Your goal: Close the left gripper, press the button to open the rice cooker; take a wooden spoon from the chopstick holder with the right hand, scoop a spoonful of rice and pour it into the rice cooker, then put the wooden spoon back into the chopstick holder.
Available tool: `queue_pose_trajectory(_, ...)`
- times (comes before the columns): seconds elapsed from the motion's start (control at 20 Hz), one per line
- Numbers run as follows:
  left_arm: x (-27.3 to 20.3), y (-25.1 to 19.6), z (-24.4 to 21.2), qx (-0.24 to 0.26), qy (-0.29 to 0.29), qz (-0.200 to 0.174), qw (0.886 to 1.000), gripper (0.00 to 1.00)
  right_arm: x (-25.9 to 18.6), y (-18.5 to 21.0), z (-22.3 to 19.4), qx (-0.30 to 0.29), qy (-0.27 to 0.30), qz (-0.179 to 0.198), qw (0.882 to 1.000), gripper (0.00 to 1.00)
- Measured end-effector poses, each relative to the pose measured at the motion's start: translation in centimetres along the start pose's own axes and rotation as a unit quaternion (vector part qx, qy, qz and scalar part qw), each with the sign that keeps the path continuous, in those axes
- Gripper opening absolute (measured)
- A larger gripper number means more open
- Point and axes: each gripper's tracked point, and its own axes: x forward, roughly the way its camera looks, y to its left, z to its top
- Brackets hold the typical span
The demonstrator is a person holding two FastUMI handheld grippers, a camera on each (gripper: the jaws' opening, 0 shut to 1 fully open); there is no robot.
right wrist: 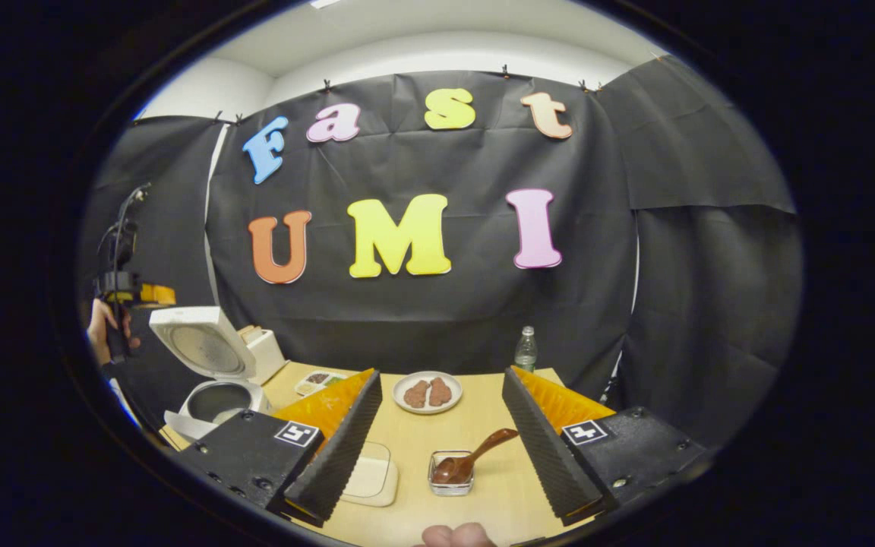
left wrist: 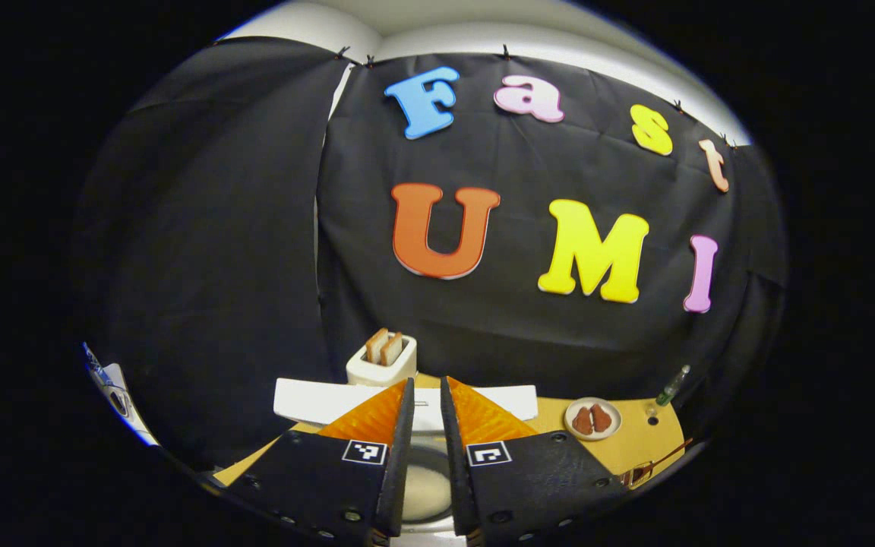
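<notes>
The white rice cooker [right wrist: 213, 399] stands open at the table's left, its lid [right wrist: 206, 346] tipped up and back. In the left gripper view my left gripper [left wrist: 426, 391] hangs shut right above the cooker's inner pot [left wrist: 426, 486], holding nothing. The right gripper view also catches that left gripper [right wrist: 156, 294], raised above the cooker in a hand [right wrist: 99, 327]. My right gripper [right wrist: 441, 376] is open over the table's middle. Below it a brown wooden spoon [right wrist: 475, 456] leans in a small clear holder [right wrist: 450, 479]. A shallow pale rice container [right wrist: 371, 475] lies just left of the holder.
A white toaster [left wrist: 382, 361] with bread slices stands behind the cooker. A plate [right wrist: 428, 403] of brown pieces and a bottle [right wrist: 526, 349] sit at the back of the wooden table [right wrist: 483, 425]. A small snack tray [right wrist: 316, 382] lies near the cooker. Fingertips [right wrist: 456, 535] show at the bottom edge.
</notes>
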Motion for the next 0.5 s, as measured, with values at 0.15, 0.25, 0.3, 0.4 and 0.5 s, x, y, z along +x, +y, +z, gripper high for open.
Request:
queue_pose_trajectory(0.15,-1.4,-0.9,1.8,0.007,-0.049,-0.002,0.999,0.34,0.0,-0.8,-0.7,0.01,0.007,-0.005,1.0,1.0)
queue_pose_trajectory(0.25,-3.3,-0.9,1.8,0.018,-0.054,-0.002,0.998,0.55,0.0,-1.3,-1.3,0.016,0.013,-0.008,1.0,1.0)
queue_pose_trajectory(0.3,-4.1,-1.0,1.7,0.022,-0.055,-0.001,0.998,0.77,0.0,-1.6,-1.6,0.019,0.016,-0.008,1.0,1.0)
queue_pose_trajectory(0.4,-5.4,-1.5,1.7,0.031,-0.06,0.001,0.998,0.85,0.0,-1.8,-2.4,0.024,0.023,-0.008,0.999,1.0)
queue_pose_trajectory(0.5,-6.6,-2.2,1.2,0.04,-0.064,0.0,0.997,0.96,0.1,-2.2,-3.7,0.028,0.036,-0.009,0.999,1.0)
